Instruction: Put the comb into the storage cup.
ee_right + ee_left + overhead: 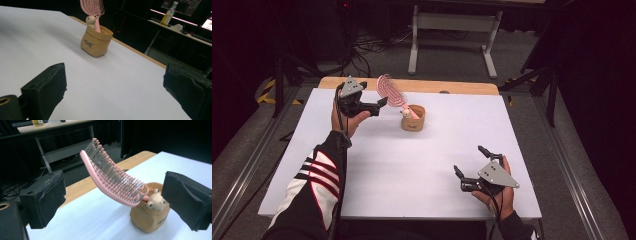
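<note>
— Right, where are we? The left tool (379, 104) is up at the far left of the white desk (422, 170), and its jaws are spread wide with nothing between them.

— Yes, you can see it from the left gripper view: both black pads (46, 197) stand well apart, and the pink plastic hairbrush with its rows of grey bristles (112, 178) sits in the gap beyond them, untouched.

— And the brush itself?

— Handle down in the small tan pouch-shaped holder with the little bear figure on its rim (413, 118), head leaning up and out towards the far left. The holder stands on the desk towards the far side, a bit left of the middle, just beside the left tool.

— So is the brush going in or coming out?

— Hard to say from here. It's seated in the holder and standing free, so I'd judge it's either just been parked there or it's about to be lifted out. If it's a pick, closing on the brush and lifting it are both left to do.

— And the right tool (469, 167)?

— Resting on the near right of the desk, jaws parted, holding nothing, well away from the holder. It looks idle.
</note>
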Demonstrator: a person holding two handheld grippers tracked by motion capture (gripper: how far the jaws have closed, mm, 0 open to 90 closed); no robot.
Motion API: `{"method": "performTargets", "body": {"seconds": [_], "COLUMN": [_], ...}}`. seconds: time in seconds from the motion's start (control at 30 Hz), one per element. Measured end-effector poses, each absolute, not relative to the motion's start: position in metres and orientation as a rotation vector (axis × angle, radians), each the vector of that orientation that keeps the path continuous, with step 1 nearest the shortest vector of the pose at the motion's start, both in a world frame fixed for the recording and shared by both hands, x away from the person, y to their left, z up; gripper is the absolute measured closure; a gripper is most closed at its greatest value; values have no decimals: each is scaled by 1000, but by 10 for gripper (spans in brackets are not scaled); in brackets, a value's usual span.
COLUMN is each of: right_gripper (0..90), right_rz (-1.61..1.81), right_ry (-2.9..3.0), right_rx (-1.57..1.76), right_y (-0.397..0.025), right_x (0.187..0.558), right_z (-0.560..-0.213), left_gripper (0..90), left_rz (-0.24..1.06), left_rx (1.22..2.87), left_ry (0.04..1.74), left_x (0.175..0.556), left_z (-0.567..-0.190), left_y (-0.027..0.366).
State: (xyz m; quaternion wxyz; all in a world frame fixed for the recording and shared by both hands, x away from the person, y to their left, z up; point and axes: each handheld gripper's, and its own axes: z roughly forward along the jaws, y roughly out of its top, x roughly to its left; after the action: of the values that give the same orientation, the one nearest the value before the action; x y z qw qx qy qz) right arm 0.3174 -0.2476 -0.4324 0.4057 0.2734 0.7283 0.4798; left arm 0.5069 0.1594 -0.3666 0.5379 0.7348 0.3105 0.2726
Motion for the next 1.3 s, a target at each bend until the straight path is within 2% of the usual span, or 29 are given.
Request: {"method": "performTargets", "body": {"seconds": [0.37,1.3], "right_gripper": [53,53], "right_rz": [1208,1204], "right_ry": [1839,1837], "right_rx": [687,685], "right_y": [-246,-245], "right_x": [317,317], "right_z": [-433,-434], "left_gripper": [71,78], "left_rz": [699,716], "left_rx": [1777,1741], "left_ry": [668,564], "left_x": [488,450], "left_z": [-369,-379], "left_y": [163,167]}}
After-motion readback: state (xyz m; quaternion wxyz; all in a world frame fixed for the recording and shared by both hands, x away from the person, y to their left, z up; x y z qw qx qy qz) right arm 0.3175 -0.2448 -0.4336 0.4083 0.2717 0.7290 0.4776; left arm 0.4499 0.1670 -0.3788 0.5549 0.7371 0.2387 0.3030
